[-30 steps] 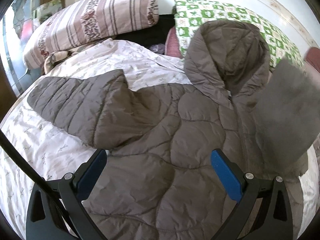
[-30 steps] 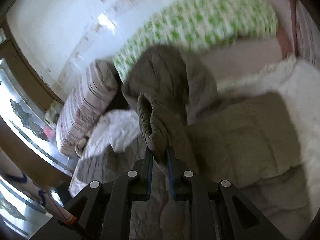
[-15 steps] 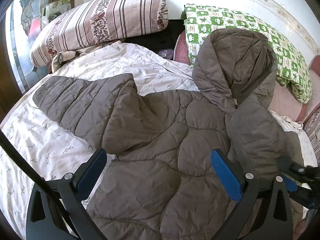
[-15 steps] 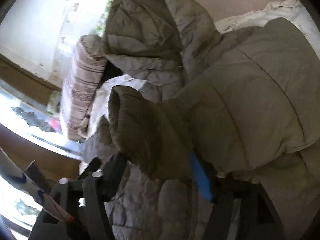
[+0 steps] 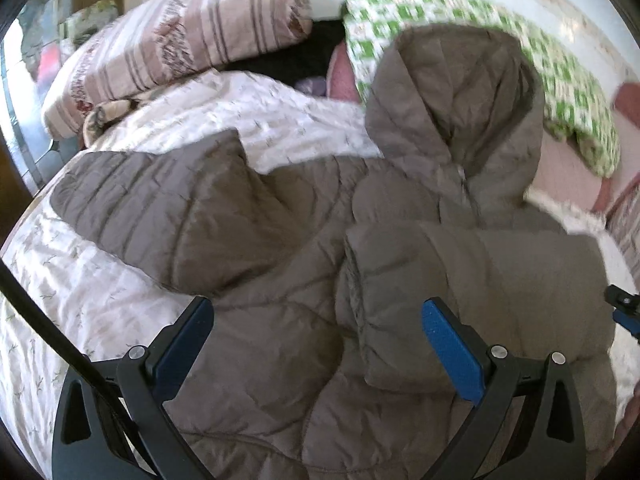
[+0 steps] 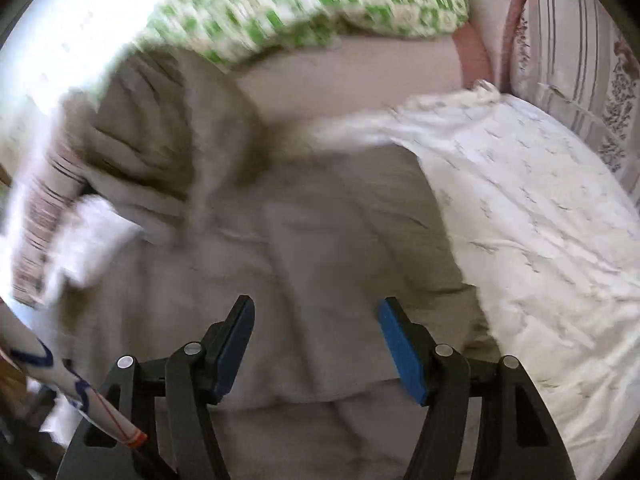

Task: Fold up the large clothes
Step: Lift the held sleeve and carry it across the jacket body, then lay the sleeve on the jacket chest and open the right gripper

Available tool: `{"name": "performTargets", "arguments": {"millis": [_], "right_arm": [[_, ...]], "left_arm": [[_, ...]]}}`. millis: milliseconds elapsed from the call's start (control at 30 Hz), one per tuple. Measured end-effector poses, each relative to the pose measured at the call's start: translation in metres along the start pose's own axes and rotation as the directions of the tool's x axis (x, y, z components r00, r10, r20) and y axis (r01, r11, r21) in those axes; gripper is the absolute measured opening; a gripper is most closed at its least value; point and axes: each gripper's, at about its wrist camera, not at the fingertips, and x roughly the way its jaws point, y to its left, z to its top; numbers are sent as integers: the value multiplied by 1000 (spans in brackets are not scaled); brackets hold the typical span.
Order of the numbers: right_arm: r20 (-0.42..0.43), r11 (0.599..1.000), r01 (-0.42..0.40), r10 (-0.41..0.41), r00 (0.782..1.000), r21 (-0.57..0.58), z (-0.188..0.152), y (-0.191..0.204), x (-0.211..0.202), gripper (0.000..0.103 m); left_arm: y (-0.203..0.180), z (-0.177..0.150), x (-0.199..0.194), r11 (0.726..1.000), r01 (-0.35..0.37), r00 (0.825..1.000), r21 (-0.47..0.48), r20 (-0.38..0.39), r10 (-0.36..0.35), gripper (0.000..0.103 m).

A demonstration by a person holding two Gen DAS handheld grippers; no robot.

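A grey-brown quilted hooded jacket point(image 5: 280, 340) lies front up on the bed. Its hood point(image 5: 452, 100) rests toward the pillows. One sleeve point(image 5: 140, 200) stretches out to the left, and the other sleeve point(image 5: 460, 280) lies folded across the chest. My left gripper point(image 5: 316, 316) hangs open just above the jacket's lower body, holding nothing. In the right wrist view, which is blurred, my right gripper point(image 6: 316, 312) is open over the jacket point(image 6: 320, 220), with nothing between its fingers. The tip of the right gripper point(image 5: 624, 312) shows at the jacket's right edge.
The jacket lies on a white printed quilt point(image 5: 100, 300) that spreads to its right as well point(image 6: 540, 240). A striped pillow point(image 5: 180, 40) and a green checked pillow point(image 5: 560, 80) stand at the head of the bed. A white tube with blue marks point(image 6: 60, 380) crosses the lower left corner.
The right gripper opened and let go of the sleeve, which now lies folded over the jacket's chest. It then dropped lower and drew back to the right. The left gripper has hardly moved.
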Motion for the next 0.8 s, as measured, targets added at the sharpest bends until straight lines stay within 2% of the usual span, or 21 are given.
{"name": "performTargets", "arguments": {"millis": [133,233,300,367,533,667,733,800], "right_arm": [[-97,997,47,-53,994,-64,-11,4,38,71],[-93,991,80,-90,992,-110,-11,12,39,72],[-86,992,65,-74,994,-105,-9,13,27,72],[-49,997,11,-15,999,-72,-13,12,-1,72],[-13,997,-47,46,999,-57,-49,22,-44,76],[-2,992,-46,46,999,-118,-64,44,-36,76],[-17,988,-29,26,1000,-154,-69,54,-27,76],[-32,985,-46,42,999,-167,-70,61,-17,76]], "left_arm": [[-18,-10,22,997,-2,996,82,-93,10,103],[-25,-16,33,992,-14,990,123,-136,30,103],[-25,-16,31,993,-7,991,119,-132,23,103],[-23,-14,25,995,5,994,104,-112,7,103],[-24,-10,8,995,46,998,89,-42,-42,103],[-28,-14,7,992,42,998,116,-51,-36,103],[-29,-15,6,991,34,998,133,-52,-28,103],[-26,-15,6,990,28,998,135,-52,-21,103]]}}
